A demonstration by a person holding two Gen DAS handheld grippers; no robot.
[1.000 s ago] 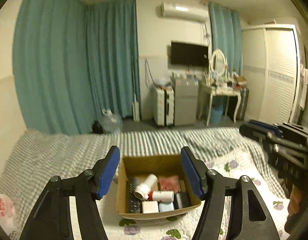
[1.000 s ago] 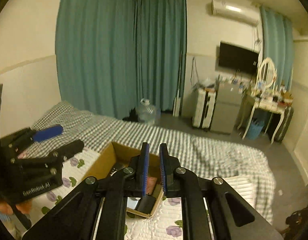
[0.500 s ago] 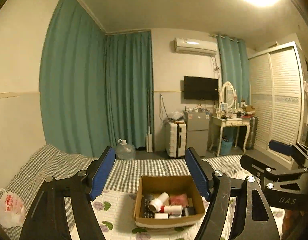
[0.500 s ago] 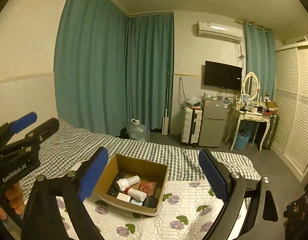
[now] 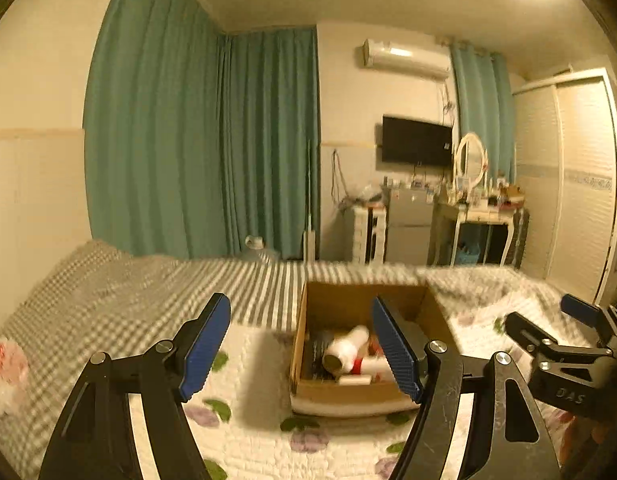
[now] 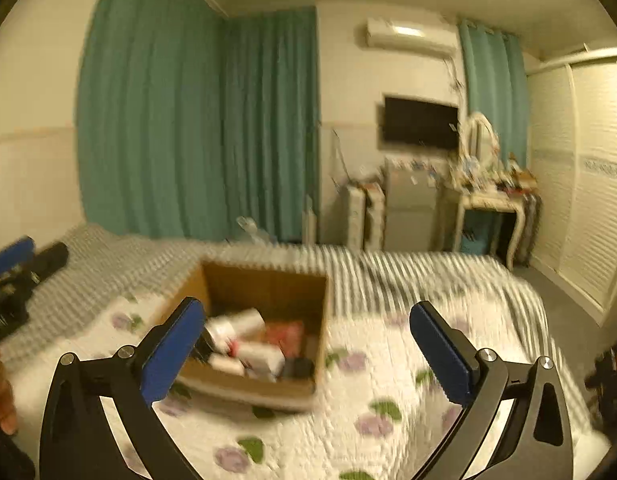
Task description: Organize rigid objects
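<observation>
Brown cardboard box [image 5: 328,390] on white purple-flowered quilt [image 6: 380,364], grey-checked blanket [image 5: 88,296], teal curtains [image 5: 196,140].

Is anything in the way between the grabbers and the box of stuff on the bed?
Nothing visible is. Both the left gripper and right gripper have open jaws, and only bare quilt lies before the open-topped cardboard box.

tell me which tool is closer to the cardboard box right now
Roughly even, perhaps the left. The left tool hangs open with the cardboard box by its right finger; the right tool, also open, has it by its left finger.
</observation>
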